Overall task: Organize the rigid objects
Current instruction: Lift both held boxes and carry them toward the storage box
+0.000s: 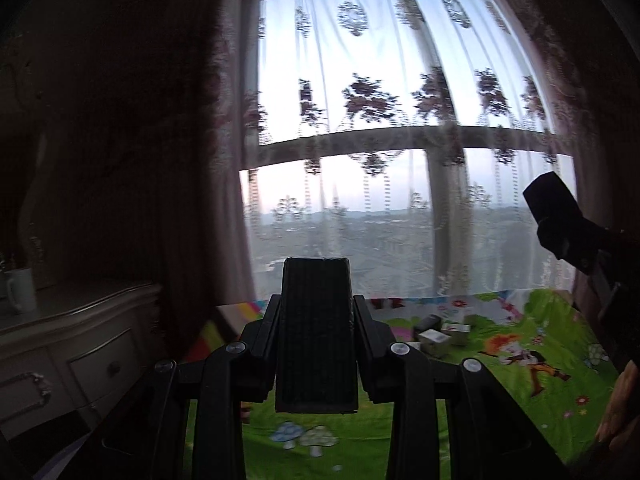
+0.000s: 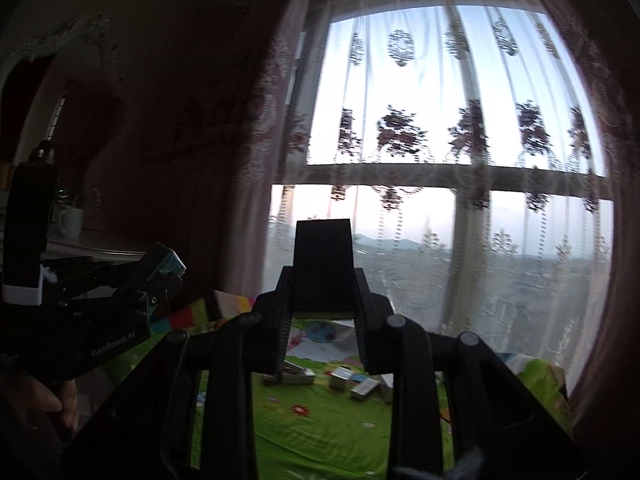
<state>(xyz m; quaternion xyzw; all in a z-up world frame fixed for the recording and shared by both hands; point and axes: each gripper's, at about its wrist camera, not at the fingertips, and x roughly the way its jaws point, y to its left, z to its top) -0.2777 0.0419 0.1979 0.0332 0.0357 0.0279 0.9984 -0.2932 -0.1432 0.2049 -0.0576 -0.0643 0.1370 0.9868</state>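
Dresser (image 1: 68, 344): pale, with curved drawers, at the far left of the left wrist view; a white mug (image 1: 20, 290) stands on its top.
Left claw (image 1: 316, 276): raised above the play mat, pointing at the window; the fingers look pressed together with nothing between them, so clenched on air, as far as the dim view lets me judge.
Play mat (image 1: 400, 436): bright green with cartoon prints, spread below both claws and running up to the window.
Small boxes (image 1: 440, 334): a loose cluster lying on the mat near the curtain, well apart from both claws; the right wrist view shows them too (image 2: 352, 384), some flat, some tipped.
Handling: they look like light cardboard cartons, stiff enough to pinch yet likely to dent under a hard squeeze and to skid on the smooth mat; I would take each across its narrower pair of flat faces, near the middle.
Right claw (image 2: 323, 232): also raised and aimed at the window, fingers closed together and empty.
Curtain (image 2: 460, 140): sheer, flower-patterned, backlit by the window.
Hard to make out: the room is dark against the glare, so printing on the boxes and their exact count are unreadable; claw linkages hide part of the mat and cluster.
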